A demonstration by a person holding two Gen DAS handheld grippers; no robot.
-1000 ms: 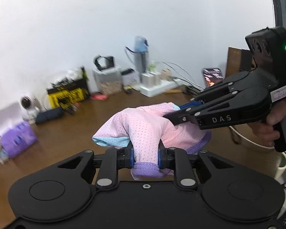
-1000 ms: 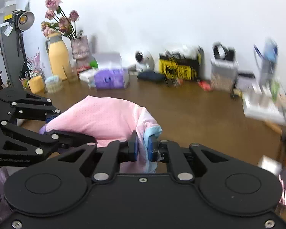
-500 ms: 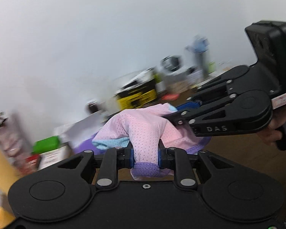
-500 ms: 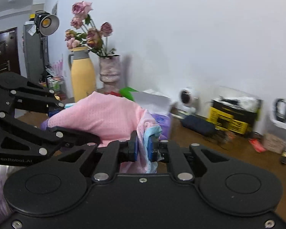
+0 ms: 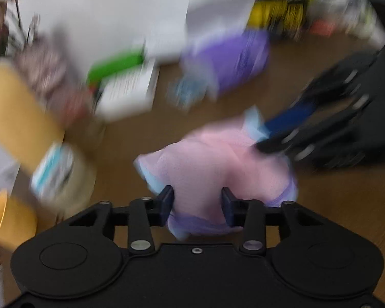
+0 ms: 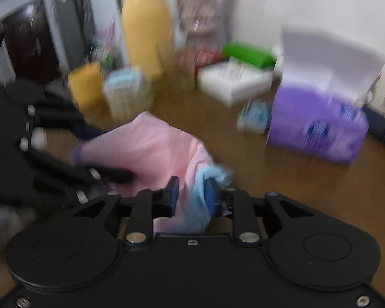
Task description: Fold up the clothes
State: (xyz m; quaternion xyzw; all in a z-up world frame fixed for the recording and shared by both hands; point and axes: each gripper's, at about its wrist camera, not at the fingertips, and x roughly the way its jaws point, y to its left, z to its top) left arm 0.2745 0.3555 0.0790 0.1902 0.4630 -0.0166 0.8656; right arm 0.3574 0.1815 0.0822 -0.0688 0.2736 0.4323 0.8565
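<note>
While both frames are smeared by blur, the grips read clearly enough: the left gripper (image 5: 197, 204) is clamped on a bunched fold of the pink garment (image 5: 213, 164), its two blue pads pressing the mesh cloth from either side, with a purple hem bulging out below them at 6 o'clock. The right gripper (image 6: 191, 196) is likewise clenched on the same garment (image 6: 151, 148), pinching a bundle where pink cloth meets a light blue edge. In the left wrist view the right gripper (image 5: 277, 134) comes in from 2 o'clock and meets the garment's far end, so the cloth hangs bunched between the two tools above the brown table (image 5: 341, 205); whether any of it touches the wood I cannot tell. In the right wrist view the left gripper (image 6: 107, 172) lies at 9 o'clock against the pink fold. Farther out in the right wrist view, a purple tissue pack (image 6: 318, 125) stands at 2 o'clock, a white box (image 6: 233, 82) with a green box (image 6: 249, 54) behind it sits near 12 o'clock, and a yellow vase (image 6: 146, 30) rises at 11 o'clock beside a small yellow cup (image 6: 86, 84). All of these stand well apart from the garment, along the far edge of the table by the white wall (image 6: 308, 2).
</note>
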